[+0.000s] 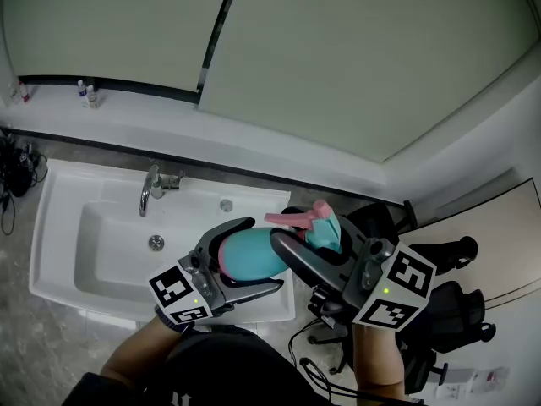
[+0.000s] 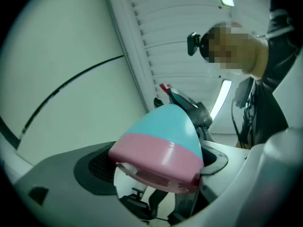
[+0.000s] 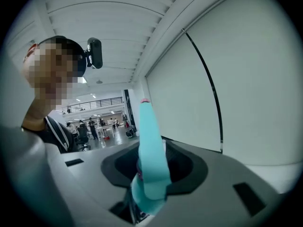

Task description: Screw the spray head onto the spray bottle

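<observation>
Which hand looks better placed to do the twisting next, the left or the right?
Right, probably. The right gripper is shut on the spray head, which sits at the top end of the bottle, so it can turn it. The left gripper clamps the bottle's body and would better hold steady.

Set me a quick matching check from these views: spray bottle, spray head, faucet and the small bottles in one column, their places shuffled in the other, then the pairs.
1. spray bottle
2. spray head
3. faucet
4. small bottles

A. on the ledge, far upper left in the head view
B. gripped in the right gripper
C. at the back rim of the sink
D. gripped in the left gripper

Pairs: 1-D, 2-B, 3-C, 4-A.
</observation>
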A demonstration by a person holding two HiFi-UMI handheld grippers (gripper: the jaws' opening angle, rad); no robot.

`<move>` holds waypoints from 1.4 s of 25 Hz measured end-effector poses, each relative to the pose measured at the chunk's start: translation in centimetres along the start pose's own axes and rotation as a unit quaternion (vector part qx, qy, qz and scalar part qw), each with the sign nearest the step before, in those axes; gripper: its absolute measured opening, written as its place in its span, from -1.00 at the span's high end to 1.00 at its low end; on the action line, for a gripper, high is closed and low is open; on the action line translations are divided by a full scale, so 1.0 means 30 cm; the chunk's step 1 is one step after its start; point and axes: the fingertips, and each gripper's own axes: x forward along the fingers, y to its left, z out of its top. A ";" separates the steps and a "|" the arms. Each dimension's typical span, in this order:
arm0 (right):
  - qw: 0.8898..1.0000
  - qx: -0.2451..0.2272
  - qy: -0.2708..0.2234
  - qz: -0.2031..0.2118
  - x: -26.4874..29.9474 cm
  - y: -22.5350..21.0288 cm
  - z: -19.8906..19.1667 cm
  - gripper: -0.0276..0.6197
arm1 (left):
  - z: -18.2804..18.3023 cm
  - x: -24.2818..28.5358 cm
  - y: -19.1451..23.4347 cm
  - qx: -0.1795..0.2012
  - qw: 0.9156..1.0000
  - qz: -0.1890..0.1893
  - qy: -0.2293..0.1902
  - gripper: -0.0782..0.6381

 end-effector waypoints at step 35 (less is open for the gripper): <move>0.751 -0.093 -0.108 0.645 -0.250 0.334 0.059 -0.20 | -0.009 -0.028 -0.471 -0.460 0.790 -0.403 0.052 -0.55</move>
